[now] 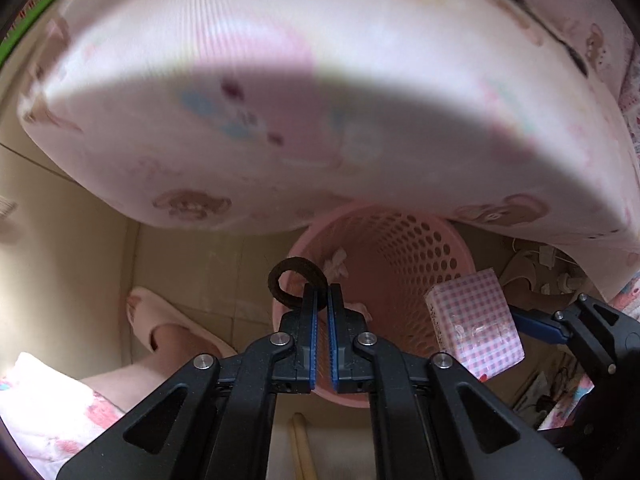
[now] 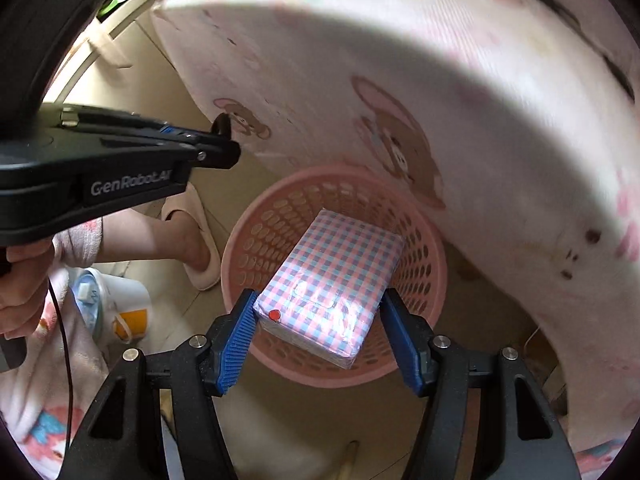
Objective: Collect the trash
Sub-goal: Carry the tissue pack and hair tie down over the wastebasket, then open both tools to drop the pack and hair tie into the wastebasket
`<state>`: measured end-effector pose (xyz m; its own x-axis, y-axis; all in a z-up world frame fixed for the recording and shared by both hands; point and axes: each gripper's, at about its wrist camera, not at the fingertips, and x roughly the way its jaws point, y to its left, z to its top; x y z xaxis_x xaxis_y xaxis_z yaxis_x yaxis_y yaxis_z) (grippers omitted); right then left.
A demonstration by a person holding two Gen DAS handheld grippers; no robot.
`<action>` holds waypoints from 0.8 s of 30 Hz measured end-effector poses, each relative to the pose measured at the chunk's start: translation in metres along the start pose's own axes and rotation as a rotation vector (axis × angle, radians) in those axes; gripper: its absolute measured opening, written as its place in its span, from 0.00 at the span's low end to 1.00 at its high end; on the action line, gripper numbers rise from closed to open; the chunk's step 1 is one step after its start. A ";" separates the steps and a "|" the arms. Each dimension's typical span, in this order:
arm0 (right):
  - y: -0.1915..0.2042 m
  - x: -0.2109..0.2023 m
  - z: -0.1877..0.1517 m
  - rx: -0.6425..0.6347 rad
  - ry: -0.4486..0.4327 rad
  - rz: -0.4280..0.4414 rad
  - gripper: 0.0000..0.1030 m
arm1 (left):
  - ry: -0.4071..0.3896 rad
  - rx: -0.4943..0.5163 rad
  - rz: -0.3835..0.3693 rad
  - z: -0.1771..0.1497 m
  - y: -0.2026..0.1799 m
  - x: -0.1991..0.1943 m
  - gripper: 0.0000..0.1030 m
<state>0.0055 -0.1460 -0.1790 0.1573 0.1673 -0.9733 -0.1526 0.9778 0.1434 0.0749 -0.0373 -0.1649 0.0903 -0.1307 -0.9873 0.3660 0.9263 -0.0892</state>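
A pink perforated basket (image 1: 404, 264) stands on the floor against the bed, with crumpled white paper (image 1: 336, 265) inside. My left gripper (image 1: 323, 292) points down over its near rim, shut on a dark brown elastic loop (image 1: 275, 280) that sticks out to the left of the fingertips. In the right wrist view, my right gripper (image 2: 320, 298) holds a pink-and-blue checked tissue pack (image 2: 336, 264) between its blue pads, directly above the basket (image 2: 248, 232) opening. The left gripper (image 2: 224, 130) with the loop shows at the left of that view, higher than the basket.
A mattress in a pink bear-print sheet (image 1: 320, 80) overhangs the basket's far side. A person's foot in a pale slipper (image 1: 156, 320) stands left of the basket. Cables and plugs (image 1: 548, 264) lie at the right, and a white container (image 2: 124, 304) sits on the tiled floor.
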 end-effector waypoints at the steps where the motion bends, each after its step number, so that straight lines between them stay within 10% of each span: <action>1: -0.003 0.005 0.000 0.012 0.018 0.003 0.63 | 0.021 -0.007 -0.006 0.001 0.000 0.007 0.04; 18: -0.017 0.047 -0.007 0.059 0.150 -0.068 0.63 | 0.189 -0.023 -0.018 -0.015 -0.008 0.074 0.05; 24: -0.013 0.054 -0.008 0.060 0.173 -0.081 0.64 | 0.167 -0.015 -0.013 -0.015 -0.009 0.069 0.23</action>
<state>0.0082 -0.1508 -0.2346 -0.0038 0.0685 -0.9976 -0.0869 0.9939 0.0685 0.0640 -0.0492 -0.2340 -0.0702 -0.0828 -0.9941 0.3519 0.9304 -0.1023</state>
